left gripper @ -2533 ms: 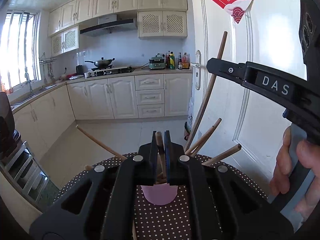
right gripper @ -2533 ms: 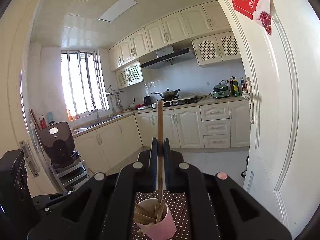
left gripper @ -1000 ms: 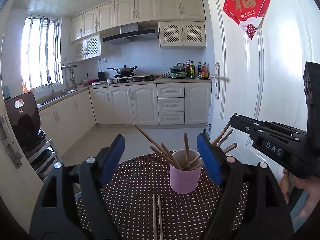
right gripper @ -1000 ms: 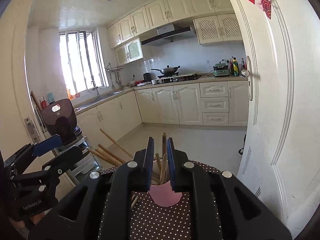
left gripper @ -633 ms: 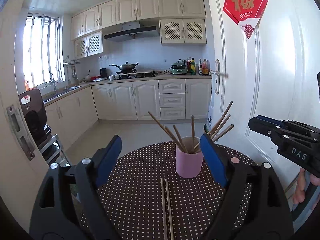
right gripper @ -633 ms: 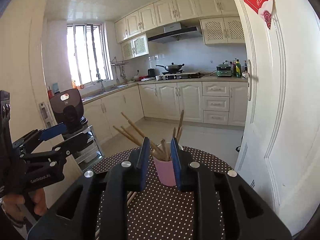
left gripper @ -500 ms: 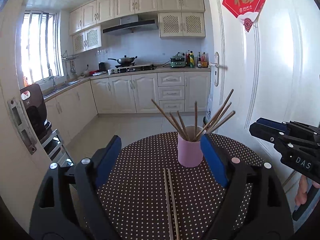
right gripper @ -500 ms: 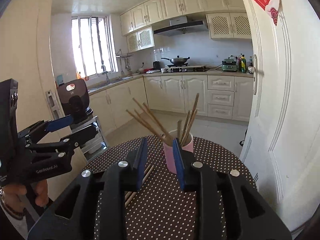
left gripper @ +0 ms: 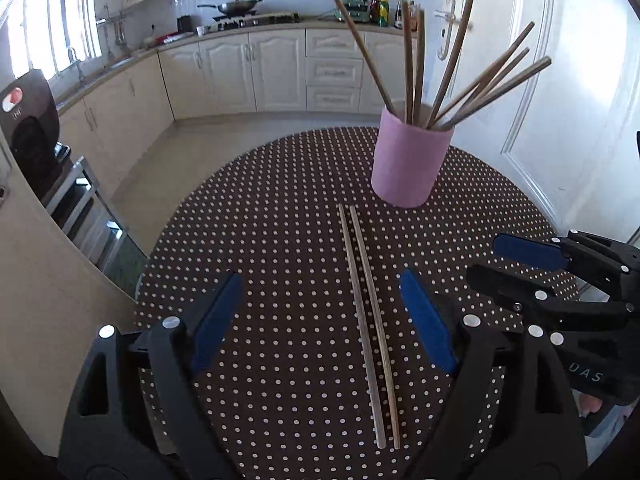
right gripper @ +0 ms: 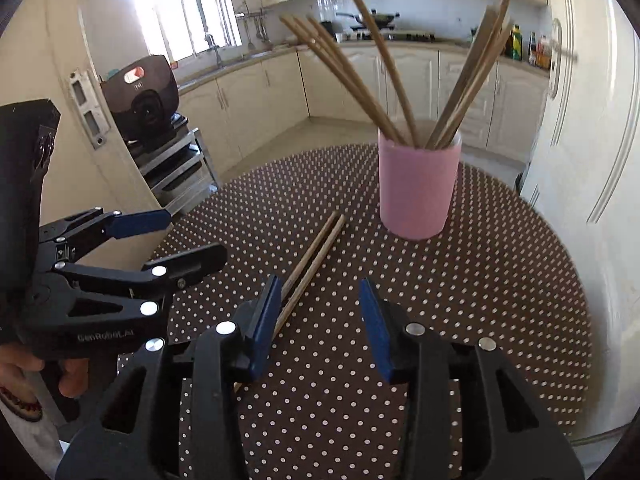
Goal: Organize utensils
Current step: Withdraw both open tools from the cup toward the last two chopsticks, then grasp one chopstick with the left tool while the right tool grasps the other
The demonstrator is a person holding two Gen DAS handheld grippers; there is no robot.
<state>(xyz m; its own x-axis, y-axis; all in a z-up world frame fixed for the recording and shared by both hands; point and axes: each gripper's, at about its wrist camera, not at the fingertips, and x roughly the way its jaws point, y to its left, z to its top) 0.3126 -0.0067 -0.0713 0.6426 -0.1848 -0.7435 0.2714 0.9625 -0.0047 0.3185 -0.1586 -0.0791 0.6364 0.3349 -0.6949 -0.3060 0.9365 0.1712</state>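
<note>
Cream kitchen cabinets (left gripper: 224, 68) stand behind a round table (left gripper: 248, 240) with a brown dotted cloth. On its far side stands a pink cup (left gripper: 408, 164) bristling with chopsticks (left gripper: 412, 60). Two loose chopsticks (left gripper: 366, 320) lie side by side on the cloth, just in front of the cup. The left gripper (left gripper: 320, 312) hangs over this pair with its jaws spread wide on either side, gripping nothing. The right gripper (right gripper: 320, 320), to the pair's right, has just been opening; its jaws stand apart with only cloth between them.
</note>
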